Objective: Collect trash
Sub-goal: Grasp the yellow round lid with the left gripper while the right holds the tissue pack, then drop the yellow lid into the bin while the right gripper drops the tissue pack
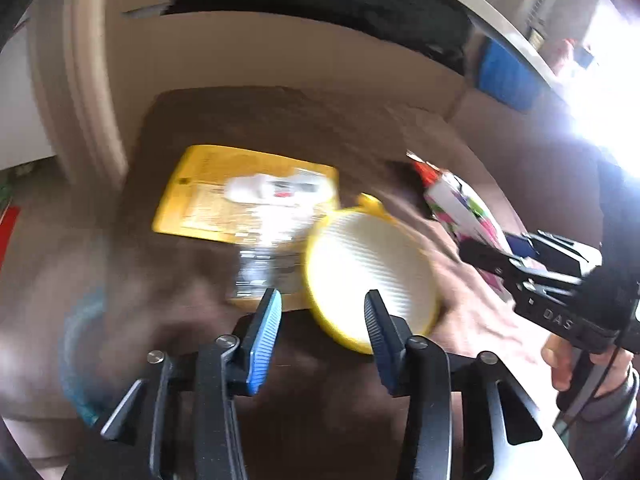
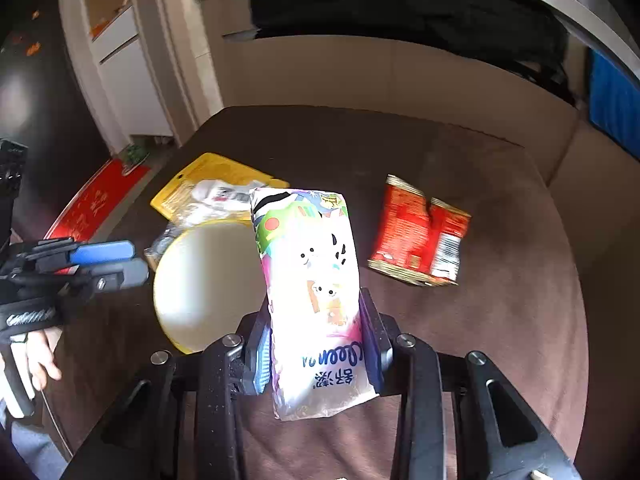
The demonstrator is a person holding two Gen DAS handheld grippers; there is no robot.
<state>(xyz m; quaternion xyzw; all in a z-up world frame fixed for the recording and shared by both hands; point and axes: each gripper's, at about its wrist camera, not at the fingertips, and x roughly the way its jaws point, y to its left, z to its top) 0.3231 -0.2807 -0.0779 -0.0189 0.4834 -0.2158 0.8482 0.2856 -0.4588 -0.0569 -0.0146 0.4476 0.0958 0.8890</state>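
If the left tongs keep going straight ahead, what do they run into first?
Probably the yellow-rimmed bowl: the open left tongs point at its near rim, with the right finger overlapping it. Motion blur makes depth uncertain; the clear plastic wrapper lies just left of that line.

- Left wrist view is motion-blurred: the yellow packet [image 1: 244, 196] ahead of the left tool [image 1: 322, 320] is unreadable.
- The white wrapper [image 2: 316, 292] hides part of the yellow bowl [image 2: 200, 280].

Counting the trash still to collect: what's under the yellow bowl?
The yellow bowl overlaps a clear wrapper and the yellow packet. Whatever else lies beneath it is hidden. The red wrapper lies apart; the right gripper holds a white packet.
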